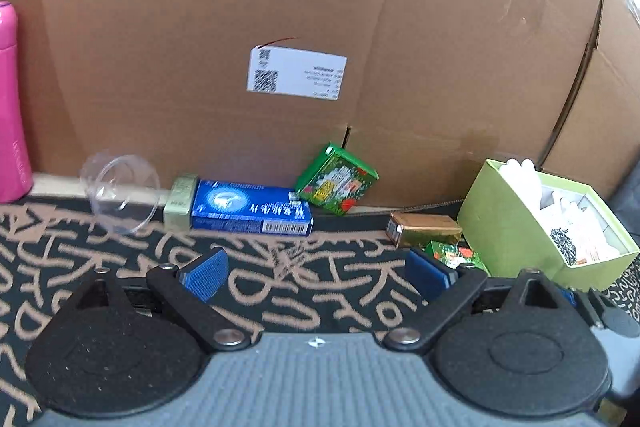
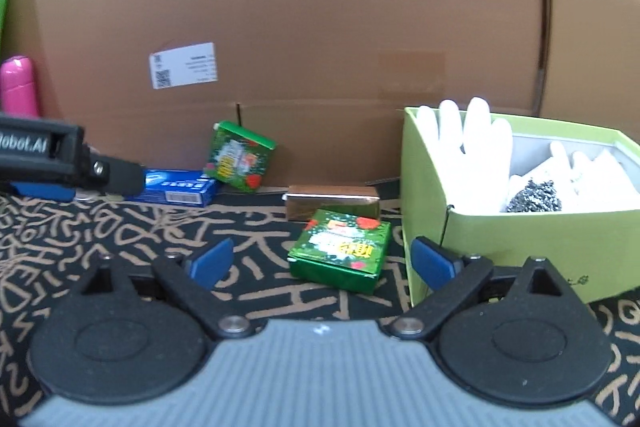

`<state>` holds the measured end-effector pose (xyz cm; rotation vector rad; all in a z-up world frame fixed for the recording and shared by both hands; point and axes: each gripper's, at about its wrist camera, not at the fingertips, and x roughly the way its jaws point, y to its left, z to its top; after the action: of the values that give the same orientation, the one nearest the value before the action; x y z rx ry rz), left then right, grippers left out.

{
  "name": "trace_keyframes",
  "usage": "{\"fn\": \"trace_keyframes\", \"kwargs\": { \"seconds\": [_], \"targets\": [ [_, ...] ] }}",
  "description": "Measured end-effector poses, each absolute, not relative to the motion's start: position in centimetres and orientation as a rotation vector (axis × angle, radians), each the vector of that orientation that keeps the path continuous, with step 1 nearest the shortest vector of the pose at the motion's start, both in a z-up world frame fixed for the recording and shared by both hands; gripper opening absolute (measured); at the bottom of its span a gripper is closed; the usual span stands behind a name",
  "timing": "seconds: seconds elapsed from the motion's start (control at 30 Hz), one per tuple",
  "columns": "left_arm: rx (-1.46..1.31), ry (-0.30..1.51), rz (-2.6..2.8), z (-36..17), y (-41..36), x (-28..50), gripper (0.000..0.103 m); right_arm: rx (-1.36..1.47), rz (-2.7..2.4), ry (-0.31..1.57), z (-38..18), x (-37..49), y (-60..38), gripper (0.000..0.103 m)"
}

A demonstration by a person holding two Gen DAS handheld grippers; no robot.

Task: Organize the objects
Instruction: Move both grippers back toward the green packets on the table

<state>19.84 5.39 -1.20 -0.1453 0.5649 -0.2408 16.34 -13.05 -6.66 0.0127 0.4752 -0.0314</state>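
Big cardboard box [image 1: 280,7] fills the background, white shipping label [image 1: 297,73] on its face. Black cloth with tan scribble pattern [image 1: 300,291] covers the surface below. Lime-green open box [image 2: 520,235] at far right, holding white gloves [image 2: 468,143] and a dark glittery bundle [image 2: 534,195]. Pink bottle [image 1: 12,99] upright at far left against the cardboard. Left gripper [image 1: 316,273] low over the cloth, blue pads spread wide, holding nothing. Right gripper [image 2: 324,263] likewise spread and empty, one green carton [image 2: 340,251] lying flat just ahead between its fingers, beside the lime-green box. Blue carton [image 1: 252,209] flat near the cardboard, a pale green tin [image 1: 181,201] touching its left end. Clear plastic cup [image 1: 120,193] on its side left of the tin. Second green carton [image 1: 336,179] tilted against the cardboard. Gold carton [image 1: 426,229] flat between it and the lime-green box
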Motion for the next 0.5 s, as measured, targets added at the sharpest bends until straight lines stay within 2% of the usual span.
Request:
{"fn": "trace_keyframes", "kwargs": {
  "seconds": [0.13, 0.5],
  "targets": [
    [-0.125, 0.556, -0.244, -0.8, 4.4, 21.4, 0.098, -0.041, -0.028, 0.551, -7.2, 18.0, -11.8, 0.098],
    [0.025, 0.475, -0.281, -0.1, 2.4, 26.9, 0.098, 0.062, -0.253, 0.687, -8.8, 23.3, -10.7, 0.103]
  ]
}}
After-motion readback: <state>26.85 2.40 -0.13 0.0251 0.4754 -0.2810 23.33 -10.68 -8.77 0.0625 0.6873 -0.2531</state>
